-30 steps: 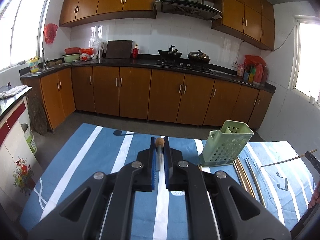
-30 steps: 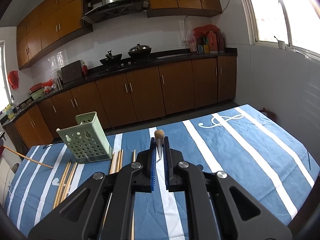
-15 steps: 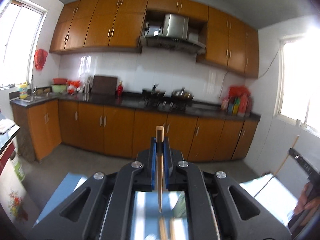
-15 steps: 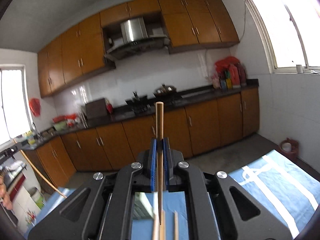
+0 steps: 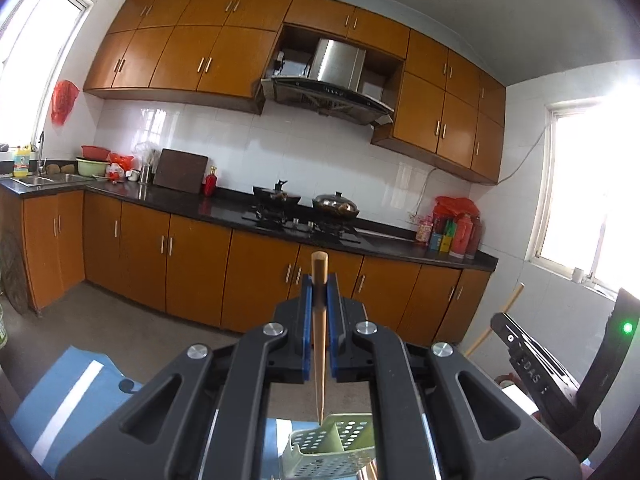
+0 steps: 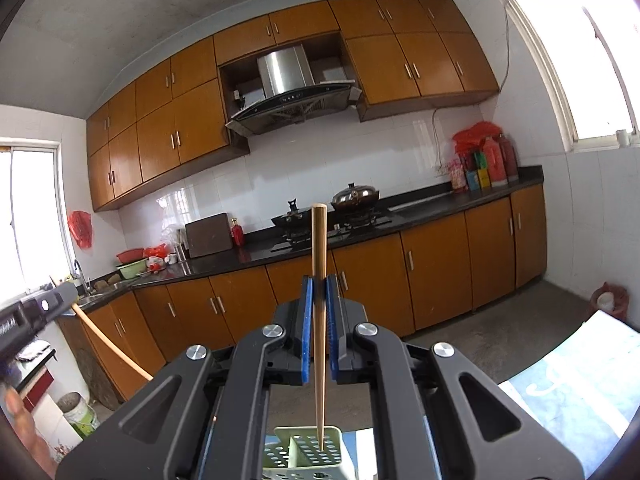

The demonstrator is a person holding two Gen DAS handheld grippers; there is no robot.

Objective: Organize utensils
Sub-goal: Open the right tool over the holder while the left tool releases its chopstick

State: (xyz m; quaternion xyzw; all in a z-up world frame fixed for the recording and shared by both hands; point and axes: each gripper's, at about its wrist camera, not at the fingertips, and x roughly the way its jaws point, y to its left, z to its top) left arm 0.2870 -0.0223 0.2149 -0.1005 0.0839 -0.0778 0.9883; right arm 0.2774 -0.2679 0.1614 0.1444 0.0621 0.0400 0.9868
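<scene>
A slender, tapered wooden chopstick (image 5: 319,336) is clamped upright between the closed blue pads of the left tool (image 5: 319,292), its thin tip hanging just above the pale green perforated plastic utensil holder (image 5: 328,450). A second wooden chopstick (image 6: 319,320) is pinched likewise by the right tool (image 6: 319,292), its tip seemingly over the same holder (image 6: 310,454), which stands on the blue striped desk (image 5: 68,404).

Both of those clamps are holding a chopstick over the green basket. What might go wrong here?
Two risks, I think:
1. Each gripper pinches its chopstick on a narrow stretch, so one might swivel or slip.
2. Both thin tips hang above the green holder, whose divided opening is small; a tip could catch the rim or tip the holder over.
</scene>
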